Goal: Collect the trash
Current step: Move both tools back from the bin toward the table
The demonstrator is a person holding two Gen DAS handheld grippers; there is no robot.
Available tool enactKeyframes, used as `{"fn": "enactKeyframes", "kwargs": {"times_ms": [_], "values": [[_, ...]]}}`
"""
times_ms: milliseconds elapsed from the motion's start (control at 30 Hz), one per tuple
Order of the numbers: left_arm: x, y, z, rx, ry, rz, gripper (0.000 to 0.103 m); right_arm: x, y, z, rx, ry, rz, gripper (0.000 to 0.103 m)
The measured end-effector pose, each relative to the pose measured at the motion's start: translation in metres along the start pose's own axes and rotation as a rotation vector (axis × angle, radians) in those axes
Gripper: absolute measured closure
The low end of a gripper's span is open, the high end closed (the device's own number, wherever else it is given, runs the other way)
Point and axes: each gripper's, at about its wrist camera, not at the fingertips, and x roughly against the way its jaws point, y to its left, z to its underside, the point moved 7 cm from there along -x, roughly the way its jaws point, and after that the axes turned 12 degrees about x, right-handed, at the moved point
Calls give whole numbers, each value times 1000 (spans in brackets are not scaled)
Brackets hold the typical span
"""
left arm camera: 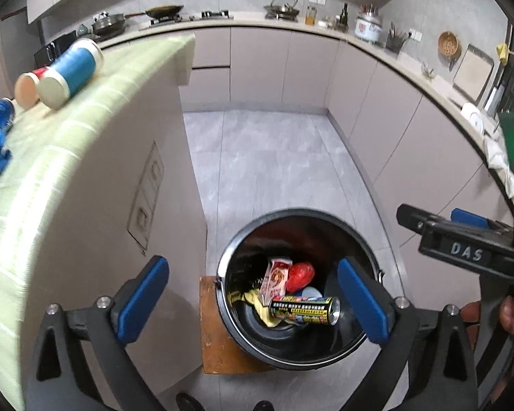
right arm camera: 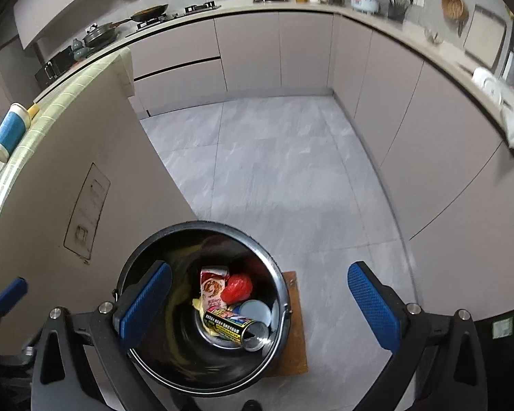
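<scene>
Both grippers — left gripper (left arm camera: 253, 303), right gripper (right arm camera: 258, 303) — hover with fingers spread and empty over the bucket (right arm camera: 147, 250); its trash overlaps, the blue cup (left arm camera: 71, 73) on the bench (left arm camera: 51, 157) blurred.

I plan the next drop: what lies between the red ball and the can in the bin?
A pale round lid, seen in the right wrist view.

The letters "DAS" stand in pale capitals on the black body of the right gripper (left arm camera: 425, 221), seen from the left wrist. Print on the can (left arm camera: 305, 310) and carton (left arm camera: 274, 281) is too small to read.
</scene>
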Motion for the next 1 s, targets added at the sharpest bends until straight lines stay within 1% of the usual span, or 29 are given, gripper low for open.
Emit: {"fn": "enactKeyframes", "kwargs": {"times_ms": [133, 200, 333, 633, 767, 900, 1000], "values": [[21, 9, -14, 16, -48, 1, 3, 20, 7, -13, 6, -47, -3, 0], [29, 16, -19, 21, -71, -24, 3, 29, 15, -19, 16, -67, -4, 0], [51, 37, -30, 65, -127, -35, 3, 48, 32, -27, 34, -105, -16, 0], [85, 81, -38, 126, -195, -74, 3, 83, 76, -34, 103, -143, -49, 0], [105, 107, -45, 144, -230, -95, 3, 98, 103, -42, 133, -155, -78, 0], [123, 137, -51, 171, -266, -108, 3, 116, 136, -53, 173, -194, -127, 0], [132, 163, -54, 200, -290, -133, 3, 128, 164, -60, 191, -225, -167, 0]]}}
